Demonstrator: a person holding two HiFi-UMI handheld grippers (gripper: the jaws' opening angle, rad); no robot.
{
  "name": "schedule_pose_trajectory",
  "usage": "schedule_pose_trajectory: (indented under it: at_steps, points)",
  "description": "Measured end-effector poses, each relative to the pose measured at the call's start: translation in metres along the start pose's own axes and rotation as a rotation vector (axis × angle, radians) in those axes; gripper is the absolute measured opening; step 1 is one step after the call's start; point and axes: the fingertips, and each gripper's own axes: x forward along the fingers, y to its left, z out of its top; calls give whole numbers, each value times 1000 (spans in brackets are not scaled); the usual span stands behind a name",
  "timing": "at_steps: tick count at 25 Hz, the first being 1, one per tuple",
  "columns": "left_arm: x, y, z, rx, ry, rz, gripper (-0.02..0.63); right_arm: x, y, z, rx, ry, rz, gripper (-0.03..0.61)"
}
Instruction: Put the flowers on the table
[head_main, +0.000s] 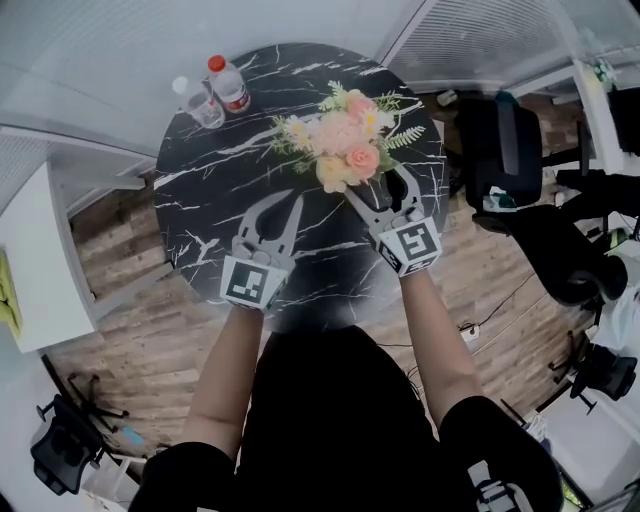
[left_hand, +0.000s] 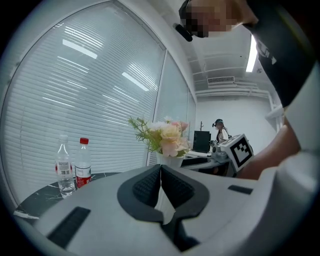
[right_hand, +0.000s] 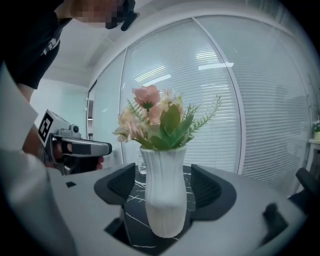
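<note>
A bouquet of pink, peach and cream flowers (head_main: 340, 140) with green sprigs stands in a white ribbed vase (right_hand: 162, 195) on the round black marble table (head_main: 220, 190). In the head view the blooms hide the vase. My right gripper (head_main: 378, 185) is open, one jaw on each side of the vase, with a gap at both pads. My left gripper (head_main: 280, 203) hovers over the table to the left of the flowers, shut with nothing in it. The left gripper view shows the flowers (left_hand: 167, 137) just beyond its closed pads (left_hand: 150, 185).
A red-capped water bottle (head_main: 230, 85) and a clear bottle (head_main: 203, 103) stand at the table's far left edge. A black office chair (head_main: 500, 140) sits to the right of the table. Glass walls with blinds curve behind it. Wood floor surrounds it.
</note>
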Motion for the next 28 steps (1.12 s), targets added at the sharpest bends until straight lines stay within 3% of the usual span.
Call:
schedule_pose_trajectory:
  at_steps: [10, 22, 28]
  points:
    - [-35, -44, 45, 49, 13, 7, 14, -79, 34, 42, 103, -14, 63, 331]
    - [-95, -134, 105, 13, 29, -50, 14, -166, 87, 109, 81, -35, 196, 331]
    - [-117, -167, 126, 9, 16, -71, 14, -197, 111, 146, 74, -98, 281, 323]
